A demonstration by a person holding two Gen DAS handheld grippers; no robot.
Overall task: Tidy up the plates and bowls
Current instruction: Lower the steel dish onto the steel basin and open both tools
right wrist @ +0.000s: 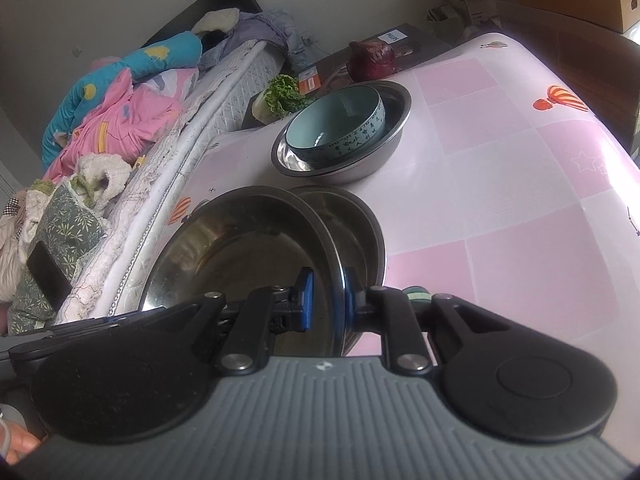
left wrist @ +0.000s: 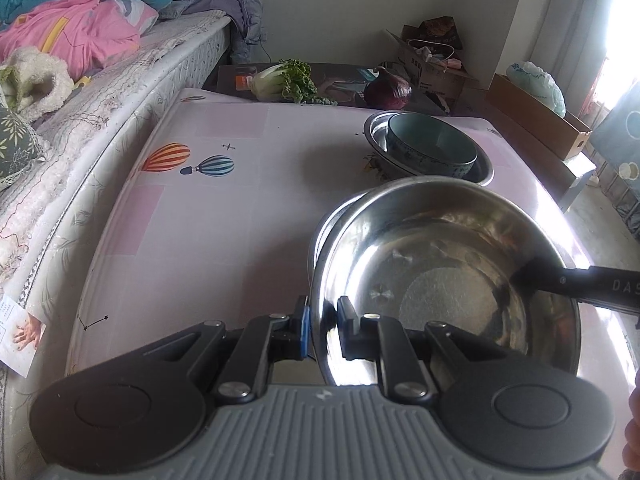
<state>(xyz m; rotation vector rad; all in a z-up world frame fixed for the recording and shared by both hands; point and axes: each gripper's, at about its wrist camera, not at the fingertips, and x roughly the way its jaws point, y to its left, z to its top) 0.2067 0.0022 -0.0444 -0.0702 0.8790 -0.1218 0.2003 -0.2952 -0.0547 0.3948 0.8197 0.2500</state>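
Holding one steel bowl (left wrist: 440, 280) by opposite rims, left gripper (left wrist: 323, 330) and right gripper (right wrist: 328, 302) both clamped, we see the nested stack (left wrist: 432, 148) straight ahead across the table (left wrist: 240, 208).

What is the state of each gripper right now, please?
Left gripper: closed on the steel bowl rim.
Right gripper: closed on the same bowl's opposite rim.

Tongs (right wrist: 325, 305) on steel bowl (right wrist: 240, 248) rim — tabletop

Daylight from blown-out window (left wrist: 624, 20); glare on tablecloth (right wrist: 600, 152); fisheye bending edges; mild softness.
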